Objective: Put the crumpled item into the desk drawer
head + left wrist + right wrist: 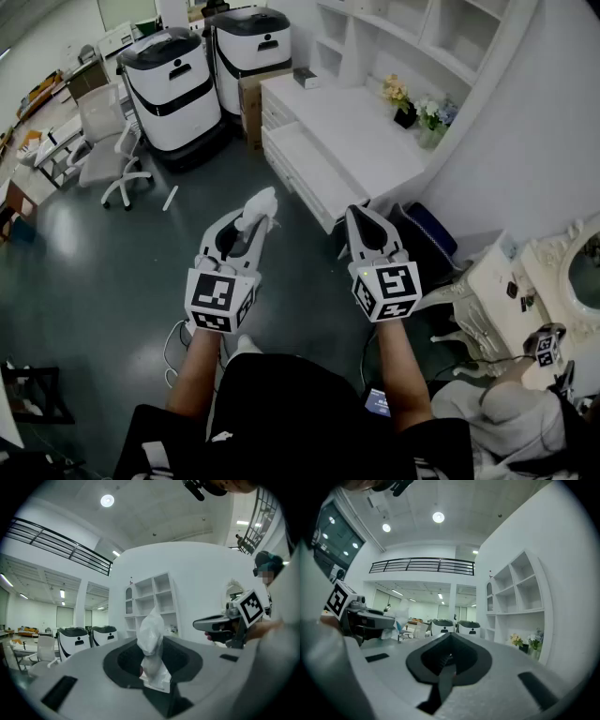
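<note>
A crumpled white plastic item (260,205) sticks out from the tips of my left gripper (253,225), whose jaws are shut on it. In the left gripper view the crumpled item (151,630) stands upright between the jaws of the left gripper (154,665). My right gripper (362,216) is held beside it, shut with nothing in it; its jaws meet in the right gripper view (449,657). Ahead stands the white desk (361,127), with its drawer (309,173) pulled out toward me. Both grippers hover over the floor, short of the drawer.
Two white-and-black machines (169,89) (251,47) stand behind the desk's left end, with a cardboard box (251,103) between them and the desk. An office chair (108,141) is at far left. Flowers (405,101) sit on the desk. Ornate white furniture (511,291) is at right.
</note>
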`<state>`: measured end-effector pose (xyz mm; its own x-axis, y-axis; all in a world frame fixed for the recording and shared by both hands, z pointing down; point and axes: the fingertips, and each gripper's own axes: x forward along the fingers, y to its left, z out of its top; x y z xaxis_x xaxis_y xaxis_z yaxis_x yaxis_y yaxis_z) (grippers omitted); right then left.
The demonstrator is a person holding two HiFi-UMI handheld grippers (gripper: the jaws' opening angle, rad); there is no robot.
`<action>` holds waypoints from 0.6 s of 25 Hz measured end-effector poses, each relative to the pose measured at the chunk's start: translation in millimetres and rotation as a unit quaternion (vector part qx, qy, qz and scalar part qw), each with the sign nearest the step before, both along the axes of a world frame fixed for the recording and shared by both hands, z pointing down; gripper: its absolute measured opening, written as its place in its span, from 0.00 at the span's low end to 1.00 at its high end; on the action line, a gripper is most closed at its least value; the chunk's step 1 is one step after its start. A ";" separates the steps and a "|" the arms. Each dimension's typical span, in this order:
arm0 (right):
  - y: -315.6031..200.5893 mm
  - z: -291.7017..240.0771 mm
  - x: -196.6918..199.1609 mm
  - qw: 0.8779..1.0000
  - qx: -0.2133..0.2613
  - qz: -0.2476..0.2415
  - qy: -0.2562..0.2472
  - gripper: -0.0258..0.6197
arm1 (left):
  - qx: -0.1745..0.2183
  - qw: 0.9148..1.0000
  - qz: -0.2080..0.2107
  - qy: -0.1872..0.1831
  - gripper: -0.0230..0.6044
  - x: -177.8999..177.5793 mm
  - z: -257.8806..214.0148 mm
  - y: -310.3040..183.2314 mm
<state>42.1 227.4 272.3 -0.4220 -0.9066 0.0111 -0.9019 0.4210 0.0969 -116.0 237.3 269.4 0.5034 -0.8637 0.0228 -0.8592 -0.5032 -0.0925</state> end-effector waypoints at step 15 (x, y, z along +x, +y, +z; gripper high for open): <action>6.4 14.3 13.8 1.000 -0.017 -0.006 -0.019 0.03 | -0.017 1.000 -0.004 0.007 0.18 11.0 13.2 6.7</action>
